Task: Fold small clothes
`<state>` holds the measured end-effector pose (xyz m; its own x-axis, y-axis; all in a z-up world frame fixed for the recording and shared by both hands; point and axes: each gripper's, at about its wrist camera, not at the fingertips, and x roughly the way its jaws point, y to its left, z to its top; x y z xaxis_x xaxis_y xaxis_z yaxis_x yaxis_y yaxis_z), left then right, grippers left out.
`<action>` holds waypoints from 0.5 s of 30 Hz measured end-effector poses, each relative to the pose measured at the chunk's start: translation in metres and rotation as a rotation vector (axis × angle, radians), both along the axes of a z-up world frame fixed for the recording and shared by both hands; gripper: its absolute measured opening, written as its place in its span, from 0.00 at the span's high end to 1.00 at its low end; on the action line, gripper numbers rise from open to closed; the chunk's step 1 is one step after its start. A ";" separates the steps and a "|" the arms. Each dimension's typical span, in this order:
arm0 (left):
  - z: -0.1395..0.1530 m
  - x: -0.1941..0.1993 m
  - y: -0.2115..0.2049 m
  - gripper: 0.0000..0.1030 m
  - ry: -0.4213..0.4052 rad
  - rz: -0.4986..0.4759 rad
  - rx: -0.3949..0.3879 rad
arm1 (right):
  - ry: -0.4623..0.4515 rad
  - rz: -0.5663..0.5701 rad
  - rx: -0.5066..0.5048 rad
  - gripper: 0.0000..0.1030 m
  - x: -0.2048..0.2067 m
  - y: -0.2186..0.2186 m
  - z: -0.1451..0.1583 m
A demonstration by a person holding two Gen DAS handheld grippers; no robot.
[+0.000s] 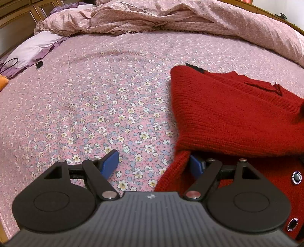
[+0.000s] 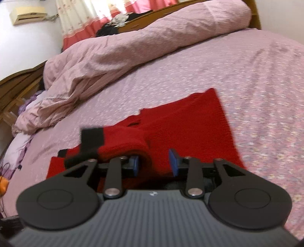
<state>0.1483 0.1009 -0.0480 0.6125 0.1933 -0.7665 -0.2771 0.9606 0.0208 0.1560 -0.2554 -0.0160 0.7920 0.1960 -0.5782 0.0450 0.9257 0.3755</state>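
Right wrist view: red knitted sweater with black cuffs (image 2: 182,123) partly folded on floral pink bed (image 2: 266,95).
Right hand-held gripper (image 2: 154,161) slightly spread around a sleeve fold, not pinching; left hand-held gripper (image 1: 152,164) spread wide, empty; final folds remaining.

Sweater (image 1: 233,114) lies on bedsheet (image 1: 114,95), right of left gripper (image 1: 153,165); rumpled duvet (image 1: 171,17) behind it; pillow (image 1: 32,49) far left.

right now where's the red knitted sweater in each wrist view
Left wrist view: the red knitted sweater fills the right side, its near edge by the claw's right blue pad.
Right wrist view: it lies centre, just beyond the claw.
Shared landmark: the crumpled pink quilt along the far edge of the bed.
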 end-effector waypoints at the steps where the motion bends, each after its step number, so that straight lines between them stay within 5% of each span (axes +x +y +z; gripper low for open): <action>1: 0.000 0.000 0.000 0.21 0.000 0.000 -0.001 | 0.004 -0.015 -0.005 0.65 -0.002 -0.005 0.000; 15: 0.000 0.000 -0.002 0.21 0.005 0.005 0.008 | 0.028 -0.136 -0.095 0.64 -0.032 -0.058 0.010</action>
<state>0.1480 0.0991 -0.0476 0.6077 0.2020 -0.7680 -0.2817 0.9591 0.0294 0.1240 -0.3135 -0.0063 0.7906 0.0316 -0.6115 0.1813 0.9418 0.2831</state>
